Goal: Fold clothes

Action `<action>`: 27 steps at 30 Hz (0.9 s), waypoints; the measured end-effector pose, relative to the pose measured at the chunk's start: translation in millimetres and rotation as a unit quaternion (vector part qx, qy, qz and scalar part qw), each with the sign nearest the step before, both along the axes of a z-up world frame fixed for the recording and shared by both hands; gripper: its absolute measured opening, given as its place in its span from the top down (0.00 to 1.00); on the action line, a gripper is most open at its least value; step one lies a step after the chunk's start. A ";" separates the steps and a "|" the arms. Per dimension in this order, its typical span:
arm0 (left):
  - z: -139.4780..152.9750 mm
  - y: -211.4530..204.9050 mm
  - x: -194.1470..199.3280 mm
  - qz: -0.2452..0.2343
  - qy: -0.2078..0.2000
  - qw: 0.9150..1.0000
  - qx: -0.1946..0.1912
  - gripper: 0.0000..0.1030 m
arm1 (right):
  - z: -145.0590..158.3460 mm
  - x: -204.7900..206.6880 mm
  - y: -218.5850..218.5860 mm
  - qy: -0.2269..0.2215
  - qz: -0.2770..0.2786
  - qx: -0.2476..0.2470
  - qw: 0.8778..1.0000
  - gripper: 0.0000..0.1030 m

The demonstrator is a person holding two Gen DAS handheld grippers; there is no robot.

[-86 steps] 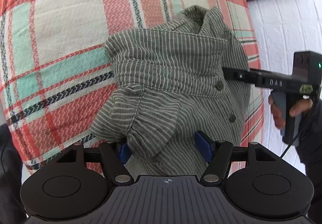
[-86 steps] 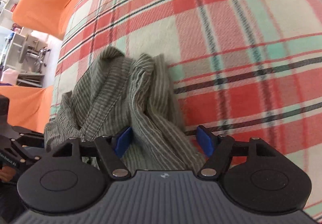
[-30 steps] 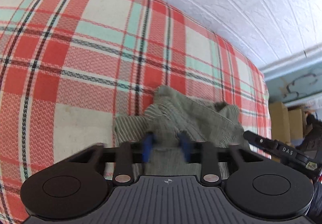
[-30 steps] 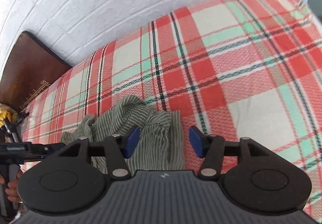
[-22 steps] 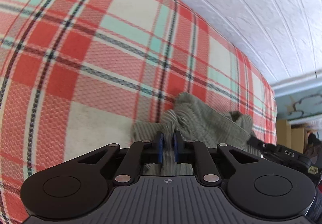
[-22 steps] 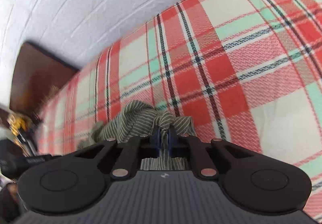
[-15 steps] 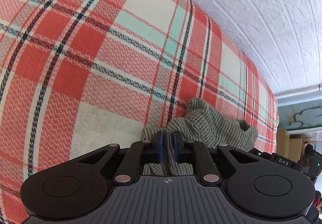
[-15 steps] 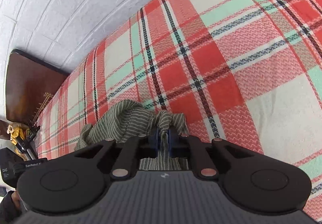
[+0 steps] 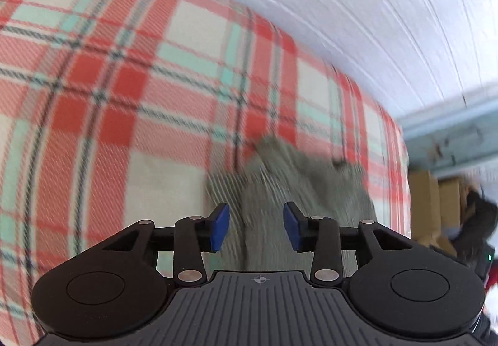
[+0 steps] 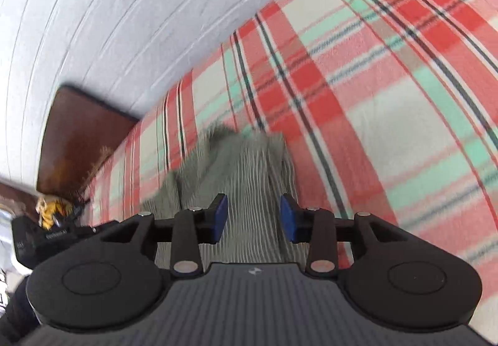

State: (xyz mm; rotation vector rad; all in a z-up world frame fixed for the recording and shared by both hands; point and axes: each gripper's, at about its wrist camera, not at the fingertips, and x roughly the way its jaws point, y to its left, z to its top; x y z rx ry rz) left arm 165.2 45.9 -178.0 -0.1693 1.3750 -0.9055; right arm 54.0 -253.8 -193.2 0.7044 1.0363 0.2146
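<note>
My left gripper (image 9: pixel 256 229) has its blue pads (image 9: pixel 219 226) spread apart, holding nothing. The shirt (image 9: pixel 298 187) lies just ahead of it and partly under it, a bunched grey-green striped heap on the plaid blanket (image 9: pixel 124 97); its cloth shows in the gap between the pads, but I cannot tell whether either pad touches it, as the view is blurred.

My right gripper (image 10: pixel 253 217) is likewise spread wide, gripping nothing. From that side the shirt (image 10: pixel 239 165) runs from between the pads forward toward the wall (image 10: pixel 124 19), lying on the blanket (image 10: pixel 389 97) with its far end rumpled. To the left of it, low in the right view, I see the body of my left gripper (image 10: pixel 46 237) beside the shirt's edge. A brown headboard (image 10: pixel 81 134) stands at the blanket's far left corner against the wall.
</note>
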 end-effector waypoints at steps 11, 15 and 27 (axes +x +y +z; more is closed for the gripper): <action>-24.3 -17.2 -31.1 -0.033 0.012 0.999 0.017 0.80 | -8.3 -28.4 12.6 0.002 0.012 0.022 1.000 0.81; -37.5 -5.2 -25.6 -0.011 0.022 0.999 0.028 0.97 | -11.4 -34.5 14.3 0.002 0.012 0.035 0.999 0.97; -49.1 23.1 -24.5 0.042 0.048 0.998 0.000 0.80 | -24.9 -44.1 7.9 0.039 -0.011 0.006 0.999 0.78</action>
